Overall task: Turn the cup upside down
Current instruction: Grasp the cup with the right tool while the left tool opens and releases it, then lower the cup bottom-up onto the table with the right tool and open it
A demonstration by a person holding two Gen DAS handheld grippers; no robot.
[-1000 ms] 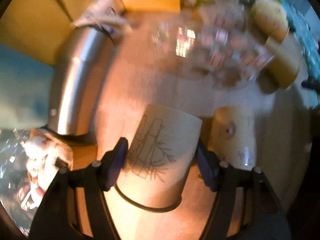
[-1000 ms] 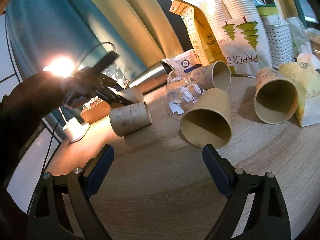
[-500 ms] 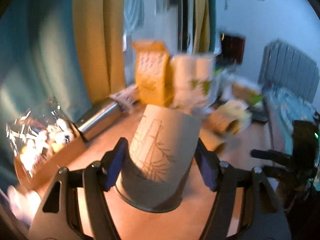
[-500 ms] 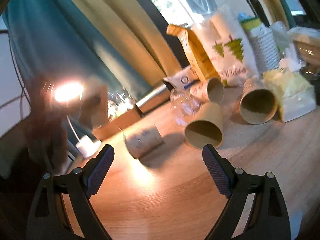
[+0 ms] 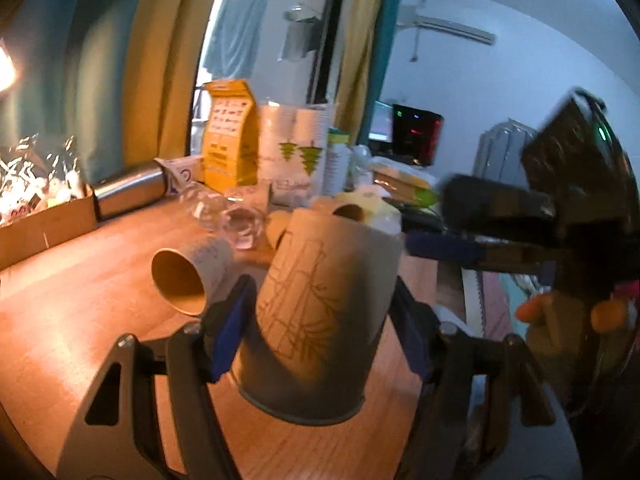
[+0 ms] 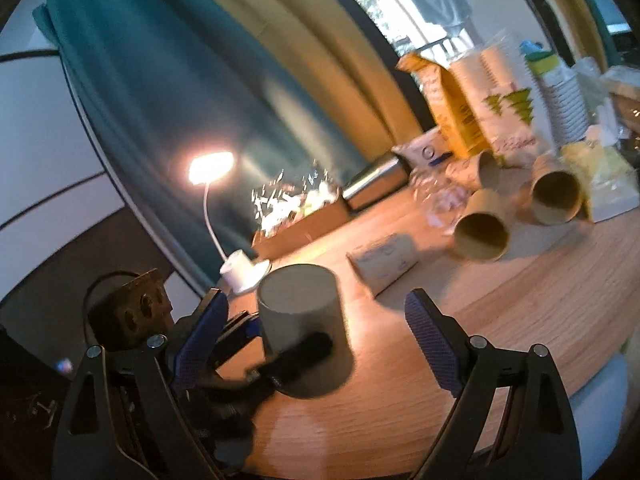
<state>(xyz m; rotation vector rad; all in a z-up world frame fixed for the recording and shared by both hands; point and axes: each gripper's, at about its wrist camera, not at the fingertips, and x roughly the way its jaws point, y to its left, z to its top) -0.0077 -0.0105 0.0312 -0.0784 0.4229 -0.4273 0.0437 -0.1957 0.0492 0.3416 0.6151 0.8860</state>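
My left gripper is shut on a paper cup with a green line drawing. The cup is upside down, base up and rim down, just above the wooden table. The right wrist view shows the same cup held by the left gripper, rim low over the table. My right gripper is open and empty, its fingers on either side of that cup but apart from it.
Several paper cups lie on their sides: one near the held cup, others farther back. A glass jar, steel flask, yellow box, cup sleeves, snack carton and lamp ring the table's far side.
The left gripper turned the cup from lying toward the table to base-up and brought it down near the table. The right gripper swung left toward it, still open.
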